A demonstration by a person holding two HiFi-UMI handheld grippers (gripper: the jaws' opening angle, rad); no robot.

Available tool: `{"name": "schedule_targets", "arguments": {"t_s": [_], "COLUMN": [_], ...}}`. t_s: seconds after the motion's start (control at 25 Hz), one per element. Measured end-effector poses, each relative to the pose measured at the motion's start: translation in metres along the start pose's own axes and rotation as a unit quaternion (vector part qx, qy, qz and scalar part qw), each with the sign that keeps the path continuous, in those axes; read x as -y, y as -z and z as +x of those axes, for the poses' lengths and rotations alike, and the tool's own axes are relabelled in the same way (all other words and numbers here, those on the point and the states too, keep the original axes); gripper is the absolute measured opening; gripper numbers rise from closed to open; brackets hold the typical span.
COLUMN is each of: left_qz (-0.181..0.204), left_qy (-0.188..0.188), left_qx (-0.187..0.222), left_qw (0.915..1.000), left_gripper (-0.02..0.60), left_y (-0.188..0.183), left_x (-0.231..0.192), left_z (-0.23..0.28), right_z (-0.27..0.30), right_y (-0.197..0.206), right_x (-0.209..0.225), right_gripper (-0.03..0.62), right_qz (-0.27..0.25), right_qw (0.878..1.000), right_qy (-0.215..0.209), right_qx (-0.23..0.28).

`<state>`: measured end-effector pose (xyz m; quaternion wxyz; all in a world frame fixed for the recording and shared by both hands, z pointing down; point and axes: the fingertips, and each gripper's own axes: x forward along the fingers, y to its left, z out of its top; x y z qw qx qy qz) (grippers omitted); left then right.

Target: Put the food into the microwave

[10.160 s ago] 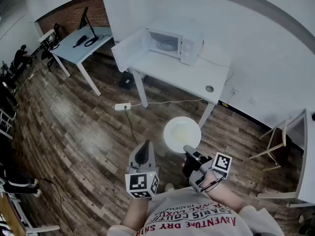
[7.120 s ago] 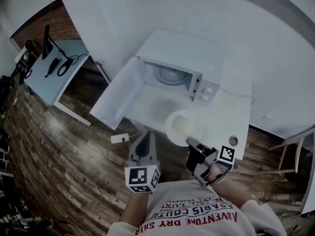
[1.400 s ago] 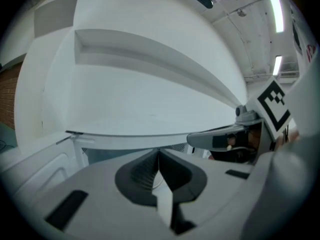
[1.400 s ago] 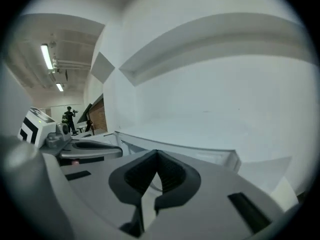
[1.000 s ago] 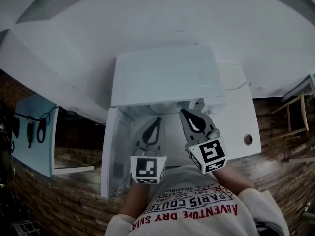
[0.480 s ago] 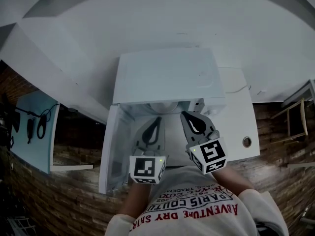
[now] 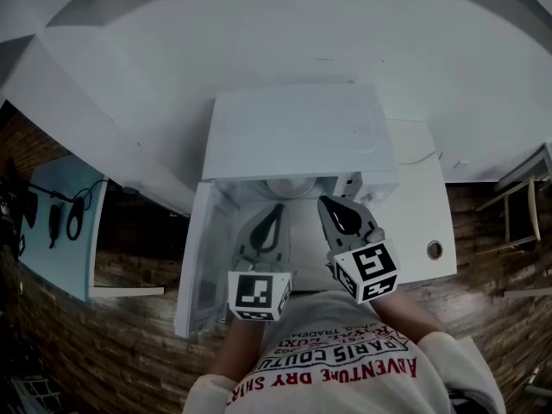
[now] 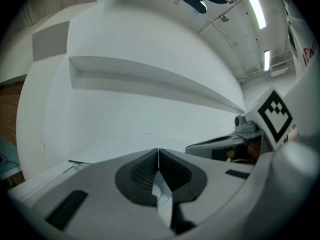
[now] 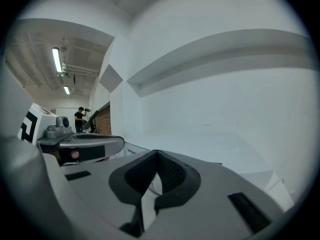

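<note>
Head view: a white microwave (image 7: 297,132) stands on a white table (image 7: 418,222), its door (image 7: 197,266) swung open to the left. Just inside the opening a pale round rim (image 7: 289,185) shows. Whether it is the plate of food or the turntable cannot be told. The left gripper (image 7: 274,208) and right gripper (image 7: 324,202) point side by side at the opening, neither carrying anything. Seven seconds ago the right gripper held a white plate of pale food before the microwave, and that plate is gone from it now. Counted: one microwave, one table, two grippers.

Left gripper view: the left gripper (image 8: 158,153) has its jaws pressed together with nothing between them, and a white wall (image 8: 150,99) lies beyond.

Right gripper view: the right gripper (image 9: 157,154) is closed tip to tip and empty. One person (image 9: 79,117) stands far off at the left.
</note>
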<state>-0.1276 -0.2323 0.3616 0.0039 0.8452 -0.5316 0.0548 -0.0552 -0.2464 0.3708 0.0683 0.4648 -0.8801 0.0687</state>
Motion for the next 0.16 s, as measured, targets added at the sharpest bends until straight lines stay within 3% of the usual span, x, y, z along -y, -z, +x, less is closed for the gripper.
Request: {"name": "schedule_targets", "arguments": {"t_s": [0.16], "left_qz": [0.001], "left_qy": [0.003], "left_qx": [-0.001], "left_qw": [1.0], "left_gripper": [0.008], "left_y": [-0.0003], "left_x": [0.0007], "left_z": [-0.0003], "right_z": [0.0004], "right_y": [-0.0006], "right_x": [-0.0007], "right_gripper": [0.011], "right_qz": [0.001], "right_qw": [1.0], "right_qy": [0.001], "right_qx": [-0.001]}}
